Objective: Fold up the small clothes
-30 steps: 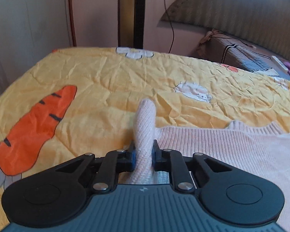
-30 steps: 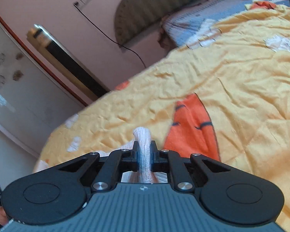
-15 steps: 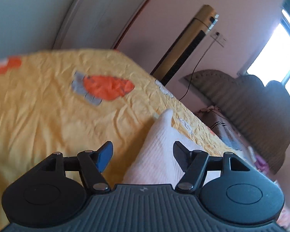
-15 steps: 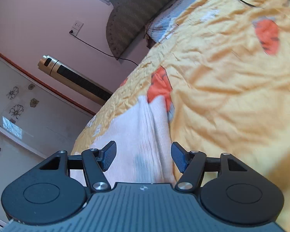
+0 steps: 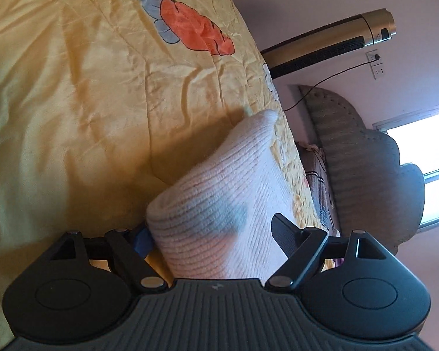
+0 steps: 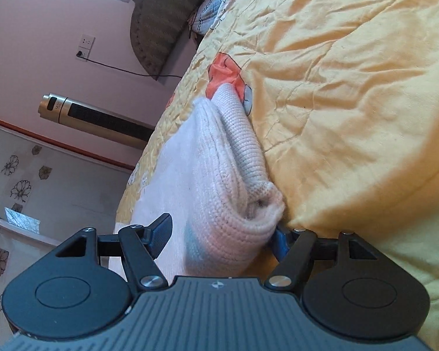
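Right now my left gripper [image 5: 212, 235] stands wide open, its black fingers spread to either side of the pale pink knitted sweater [image 5: 219, 204] without pinching it. Its ribbed knit runs in soft horizontal ridges, and the fold ahead of me rises to a rounded, blunt corner at the far end. My right gripper [image 6: 219, 235] is just as wide open, with the same sweater [image 6: 216, 181] bulging between its fingers; the blue pad of the right-hand finger [image 6: 279, 241] sits against the knit, while the left-hand one stands just apart. From this side the garment shows a doubled, rolled edge with a small puckered hollow near the tool, the stitches coarse and loopy. It lies on a yellow quilt [image 6: 351, 102], a smooth, creased fabric printed with an orange carrot [image 5: 196, 32]. Beyond the bed edge stands a gold cylindrical tower fan [image 5: 330, 41] with a dark grille, and a scalloped, ribbed grey headboard [image 5: 363, 172] rises against the pink wall.
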